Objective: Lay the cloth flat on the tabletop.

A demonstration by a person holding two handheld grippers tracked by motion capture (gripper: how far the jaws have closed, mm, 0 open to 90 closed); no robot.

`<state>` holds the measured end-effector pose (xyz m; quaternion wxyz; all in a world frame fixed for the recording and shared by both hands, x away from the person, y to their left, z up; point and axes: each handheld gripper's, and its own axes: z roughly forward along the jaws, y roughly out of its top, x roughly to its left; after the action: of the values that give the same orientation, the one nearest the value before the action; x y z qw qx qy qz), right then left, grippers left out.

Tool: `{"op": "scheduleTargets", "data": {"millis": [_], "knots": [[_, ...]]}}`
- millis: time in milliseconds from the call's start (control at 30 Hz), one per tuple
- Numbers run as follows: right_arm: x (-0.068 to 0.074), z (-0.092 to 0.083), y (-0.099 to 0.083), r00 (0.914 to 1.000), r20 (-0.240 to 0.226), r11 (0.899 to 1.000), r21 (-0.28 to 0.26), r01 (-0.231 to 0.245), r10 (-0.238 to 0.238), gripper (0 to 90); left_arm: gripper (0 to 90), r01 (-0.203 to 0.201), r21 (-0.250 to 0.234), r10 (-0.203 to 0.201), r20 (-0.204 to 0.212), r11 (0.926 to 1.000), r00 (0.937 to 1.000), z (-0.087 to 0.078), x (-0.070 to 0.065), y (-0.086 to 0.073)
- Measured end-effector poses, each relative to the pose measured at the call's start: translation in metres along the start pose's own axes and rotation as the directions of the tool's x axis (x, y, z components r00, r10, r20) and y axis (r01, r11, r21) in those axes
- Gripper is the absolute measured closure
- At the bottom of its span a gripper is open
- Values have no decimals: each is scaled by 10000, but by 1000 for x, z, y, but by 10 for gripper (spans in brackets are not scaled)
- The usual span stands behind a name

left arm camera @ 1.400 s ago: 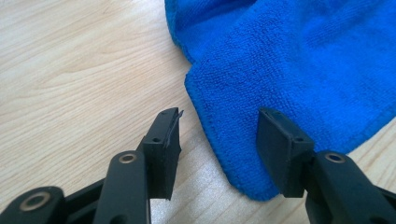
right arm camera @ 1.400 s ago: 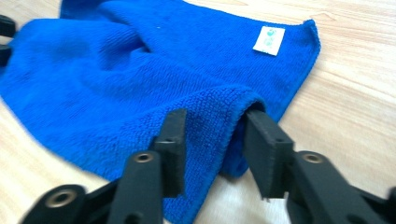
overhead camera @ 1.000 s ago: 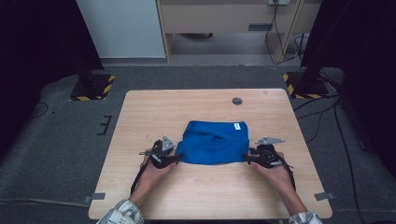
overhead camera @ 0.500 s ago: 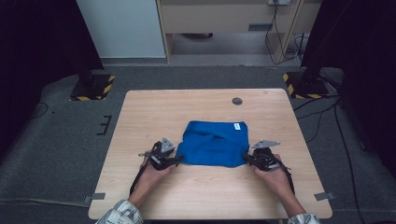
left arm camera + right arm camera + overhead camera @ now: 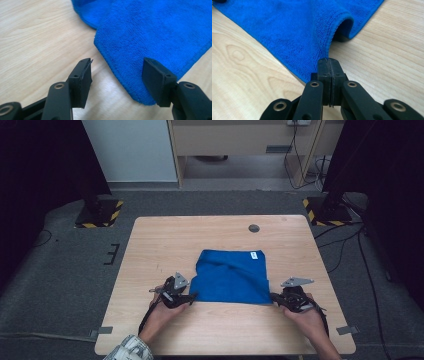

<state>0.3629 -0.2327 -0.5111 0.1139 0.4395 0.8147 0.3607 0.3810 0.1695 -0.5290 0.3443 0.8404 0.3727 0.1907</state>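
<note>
- The right gripper (image 5: 329,62) has pinched shut on the near right corner of the blue cloth (image 5: 231,276); the fabric humps up in a small arch just beyond its tips.
- The left gripper (image 5: 116,77) stands partly open, its jaws having just been widening. The near left corner lies flat on the table (image 5: 165,240) between them, the right-hand pad over the hem, nothing gripped.
- The cloth stretches away ahead of both claws, its near hem running from one to the other.
- To my eye, the left must close on its corner before any lift.
</note>
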Motion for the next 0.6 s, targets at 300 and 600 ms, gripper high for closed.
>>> {"op": "scheduleTargets", "data": {"millis": [300, 600], "knots": [[8, -21, -15, 9996, -177, 9989, 421, 214, -206, 893, 392, -108, 257, 100, 301, 9996, 9995, -9, -17, -4], [12, -30, -26, 9985, -447, 9966, 746, 349, -316, 887, 392, -89, 522, 48, 780, 9986, 9969, -20, -26, -11]]}}
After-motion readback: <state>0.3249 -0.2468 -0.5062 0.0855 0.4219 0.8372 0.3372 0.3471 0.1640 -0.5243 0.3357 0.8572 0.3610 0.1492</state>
